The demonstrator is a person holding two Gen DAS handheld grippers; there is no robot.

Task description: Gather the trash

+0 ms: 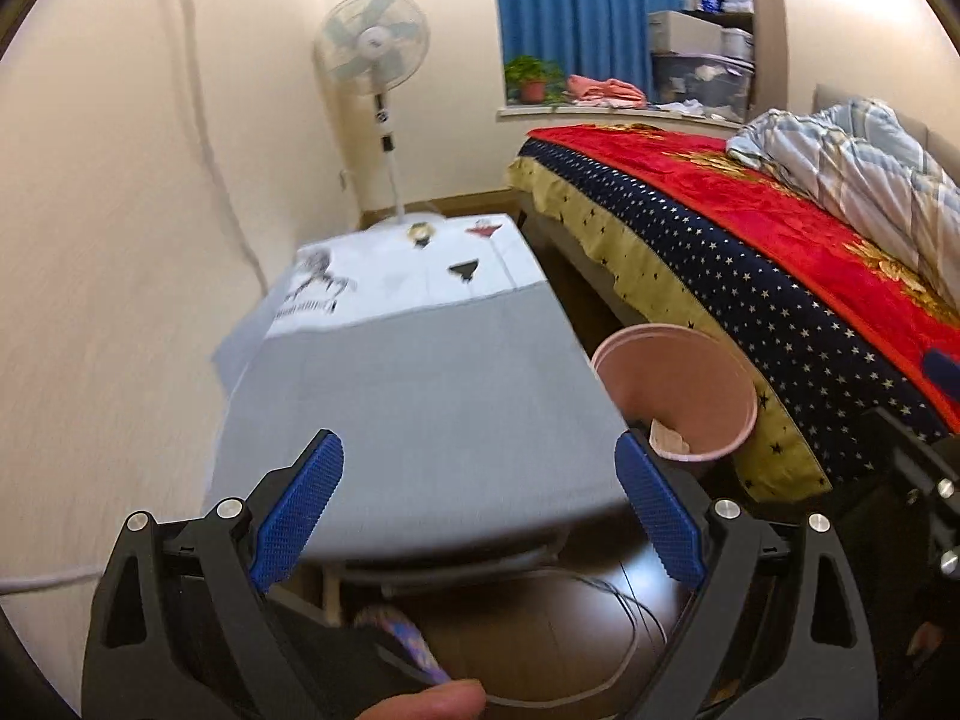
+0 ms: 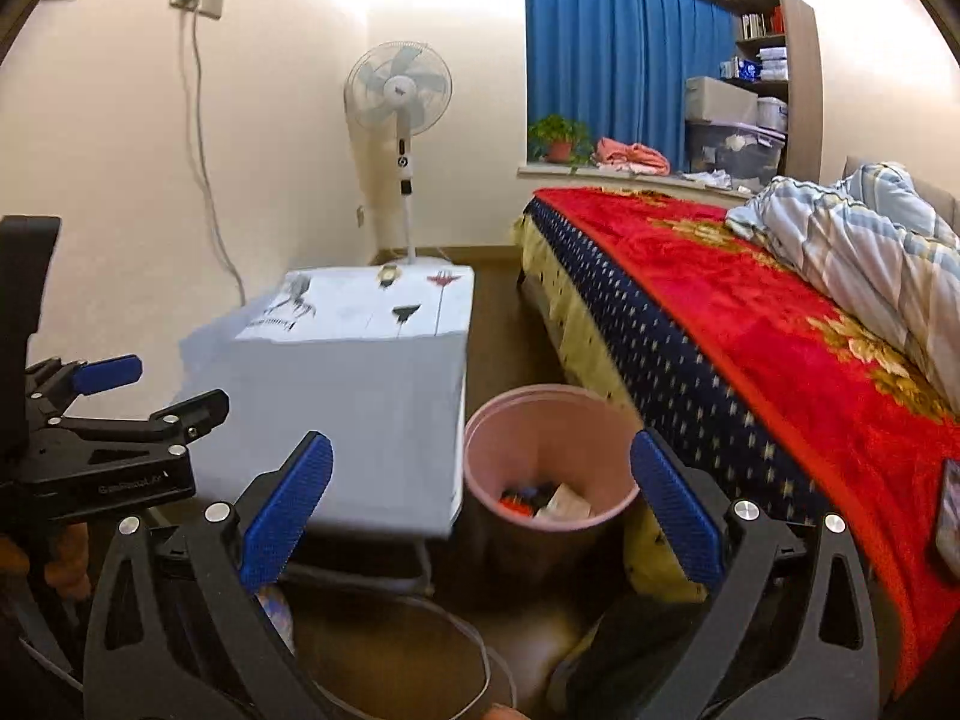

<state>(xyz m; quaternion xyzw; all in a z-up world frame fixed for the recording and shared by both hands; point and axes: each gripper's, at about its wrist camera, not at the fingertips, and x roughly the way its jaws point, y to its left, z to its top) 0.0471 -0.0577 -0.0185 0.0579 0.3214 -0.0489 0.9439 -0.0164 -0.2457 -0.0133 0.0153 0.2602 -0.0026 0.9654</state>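
A pink waste bin [image 2: 549, 456] stands on the floor between the small table and the bed, with scraps of trash [image 2: 555, 501] lying in its bottom. In the left wrist view the same bin [image 1: 678, 396] shows at the right, past the table's edge. My right gripper [image 2: 480, 501] hovers in front of the bin, open, with nothing between its blue pads. My left gripper [image 1: 480, 507] is open and empty above the near end of the table. The left gripper [image 2: 108, 420] also shows at the left edge of the right wrist view.
A low table under a grey and white printed cloth [image 2: 360, 372] runs along the wall. A bed with a red blanket [image 2: 750, 324] fills the right side. A standing fan [image 2: 399, 90] is in the far corner. Cables [image 1: 600, 630] loop on the dark floor.
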